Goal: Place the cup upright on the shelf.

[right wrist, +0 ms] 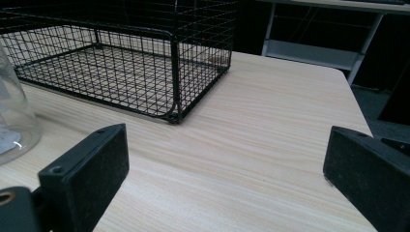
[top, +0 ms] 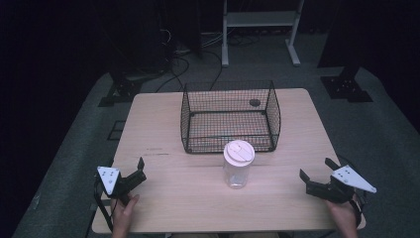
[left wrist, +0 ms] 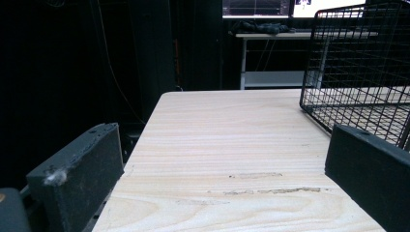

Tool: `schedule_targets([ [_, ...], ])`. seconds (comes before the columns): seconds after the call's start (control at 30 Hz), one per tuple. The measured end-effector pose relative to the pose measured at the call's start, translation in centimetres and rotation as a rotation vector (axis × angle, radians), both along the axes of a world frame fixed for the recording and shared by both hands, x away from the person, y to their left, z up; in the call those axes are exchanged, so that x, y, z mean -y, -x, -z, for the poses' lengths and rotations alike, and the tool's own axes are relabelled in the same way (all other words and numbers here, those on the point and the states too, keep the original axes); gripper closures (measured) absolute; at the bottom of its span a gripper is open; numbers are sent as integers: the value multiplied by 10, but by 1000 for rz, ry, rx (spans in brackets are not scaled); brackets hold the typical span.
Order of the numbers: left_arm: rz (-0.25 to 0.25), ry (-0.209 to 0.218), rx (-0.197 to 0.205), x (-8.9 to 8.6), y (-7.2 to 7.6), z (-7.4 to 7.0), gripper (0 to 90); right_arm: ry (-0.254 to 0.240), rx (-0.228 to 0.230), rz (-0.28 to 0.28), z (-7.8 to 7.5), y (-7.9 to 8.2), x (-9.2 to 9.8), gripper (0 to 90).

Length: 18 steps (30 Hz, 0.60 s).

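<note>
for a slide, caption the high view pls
Two open grippers, left and right, flank a lidded clear jar before a wire basket on a table.

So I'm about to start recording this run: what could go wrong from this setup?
The tall clear jar with its white lid stands close to the wire basket; a sideways nudge from the open right gripper could tip it. Its smooth sides might slip between the jaws. The left gripper sits near the table edge.
</note>
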State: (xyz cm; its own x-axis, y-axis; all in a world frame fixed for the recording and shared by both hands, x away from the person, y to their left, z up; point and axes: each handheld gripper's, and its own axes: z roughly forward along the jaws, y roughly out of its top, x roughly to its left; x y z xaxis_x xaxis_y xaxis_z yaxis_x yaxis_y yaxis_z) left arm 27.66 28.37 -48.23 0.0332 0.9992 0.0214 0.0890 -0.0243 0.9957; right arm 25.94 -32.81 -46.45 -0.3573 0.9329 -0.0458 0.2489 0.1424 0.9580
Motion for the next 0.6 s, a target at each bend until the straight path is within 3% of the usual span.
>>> schedule_targets([
  [0.27, 3, -2, 2, 1, 0, 0, 0, 6, 0, -19, -3, 0, -5, 18],
  [0.6, 8, -1, 5, 1, 1, 0, 0, 13, 35, -83, -25, 7, -17, 18],
])
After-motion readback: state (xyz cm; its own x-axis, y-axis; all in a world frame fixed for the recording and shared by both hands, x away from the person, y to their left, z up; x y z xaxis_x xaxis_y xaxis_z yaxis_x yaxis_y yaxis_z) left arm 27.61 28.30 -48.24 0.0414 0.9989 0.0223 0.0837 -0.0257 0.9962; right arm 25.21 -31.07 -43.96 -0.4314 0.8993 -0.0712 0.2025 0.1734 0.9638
